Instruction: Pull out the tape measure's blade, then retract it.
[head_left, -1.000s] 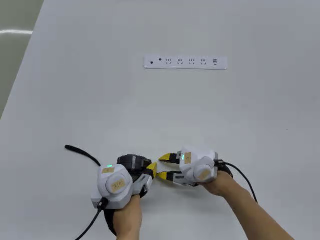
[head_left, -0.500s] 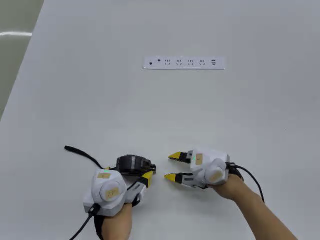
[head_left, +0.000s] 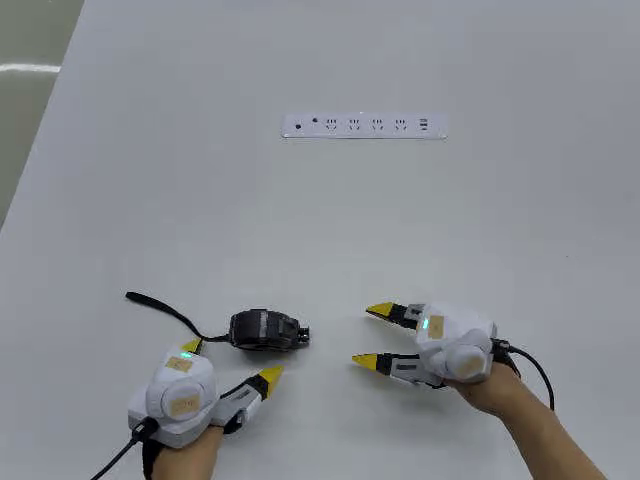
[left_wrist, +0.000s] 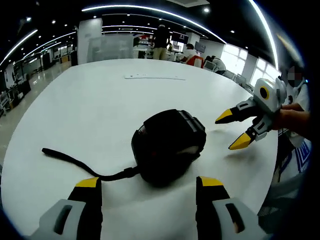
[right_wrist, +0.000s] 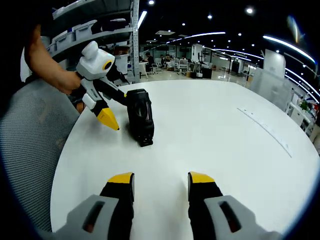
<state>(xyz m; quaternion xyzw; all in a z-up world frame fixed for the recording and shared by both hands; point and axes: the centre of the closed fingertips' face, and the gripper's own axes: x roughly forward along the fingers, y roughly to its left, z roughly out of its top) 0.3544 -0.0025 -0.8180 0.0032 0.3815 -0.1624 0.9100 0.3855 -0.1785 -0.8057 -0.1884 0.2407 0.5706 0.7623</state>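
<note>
Tape measure: the black tape measure (head_left: 268, 329) lay on the white table (head_left: 300, 220) between your two grippers, touched by neither. Its wrist strap (head_left: 160, 306) trailed off to your left.
Left gripper: your left gripper (head_left: 230, 361) sat just on your side of the tape measure, jaws wide apart and holding nothing.
Right gripper: your right gripper (head_left: 372, 336) sat near, off to the right, tips pointing toward the tape measure, jaws spread and empty.
Power strip: a white power strip (head_left: 364, 126) lay well apart, farther up the table.

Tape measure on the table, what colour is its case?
The tape measure is black, its strap too; clearest in the left gripper view.
</note>
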